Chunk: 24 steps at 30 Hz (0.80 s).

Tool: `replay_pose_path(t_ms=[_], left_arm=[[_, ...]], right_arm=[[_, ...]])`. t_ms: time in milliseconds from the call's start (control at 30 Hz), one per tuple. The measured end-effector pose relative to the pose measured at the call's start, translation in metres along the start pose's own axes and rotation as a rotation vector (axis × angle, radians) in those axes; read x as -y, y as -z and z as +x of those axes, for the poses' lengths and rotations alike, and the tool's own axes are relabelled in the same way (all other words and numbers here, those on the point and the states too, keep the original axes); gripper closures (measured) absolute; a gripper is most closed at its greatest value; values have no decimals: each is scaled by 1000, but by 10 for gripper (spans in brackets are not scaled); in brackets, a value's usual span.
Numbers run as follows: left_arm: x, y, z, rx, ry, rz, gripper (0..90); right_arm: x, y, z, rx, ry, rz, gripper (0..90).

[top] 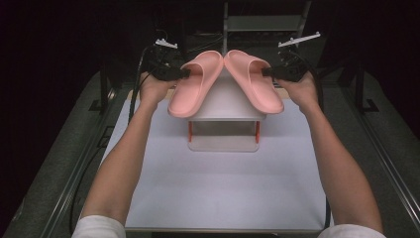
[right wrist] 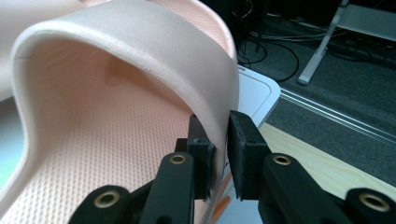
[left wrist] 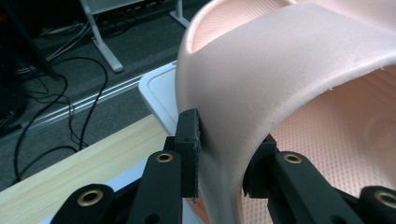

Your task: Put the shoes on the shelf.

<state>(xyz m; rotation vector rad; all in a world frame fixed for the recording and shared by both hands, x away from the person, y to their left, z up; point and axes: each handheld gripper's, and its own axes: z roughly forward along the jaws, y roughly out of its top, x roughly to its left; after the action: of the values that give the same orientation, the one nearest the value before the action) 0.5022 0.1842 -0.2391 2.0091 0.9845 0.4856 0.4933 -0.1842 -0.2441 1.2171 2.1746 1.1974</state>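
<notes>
Two pink slippers rest toes together on a white stand (top: 224,106), slanting down to either side. My left gripper (top: 185,73) comes at the left slipper (top: 195,84) from the left. In the left gripper view its jaws (left wrist: 224,144) sit on either side of the slipper strap (left wrist: 280,70), with both pads against it. My right gripper (top: 265,72) meets the right slipper (top: 255,82) from the right. In the right gripper view the strap's side wall (right wrist: 140,42) stands between the jaws of this gripper (right wrist: 218,137), and the pads touch it.
The stand has orange legs and sits at the back of a white table top (top: 223,183). Grey floor with rails and cables lies on both sides. A wooden board edge (left wrist: 84,172) shows below the stand, and metal frame legs (right wrist: 322,42) stand behind.
</notes>
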Motion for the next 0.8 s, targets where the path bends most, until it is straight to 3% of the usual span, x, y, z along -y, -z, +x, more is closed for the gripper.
replay_pose_path(t_ms=[167,800], left_arm=[[-2,-2,-2,6,34,-22,698],[-9,-5,-4,7,53,-38,676]], right_arm=[[0,-1,0,-7,-23,-11,771],[-1,-4,0,4,-56,-27,761]])
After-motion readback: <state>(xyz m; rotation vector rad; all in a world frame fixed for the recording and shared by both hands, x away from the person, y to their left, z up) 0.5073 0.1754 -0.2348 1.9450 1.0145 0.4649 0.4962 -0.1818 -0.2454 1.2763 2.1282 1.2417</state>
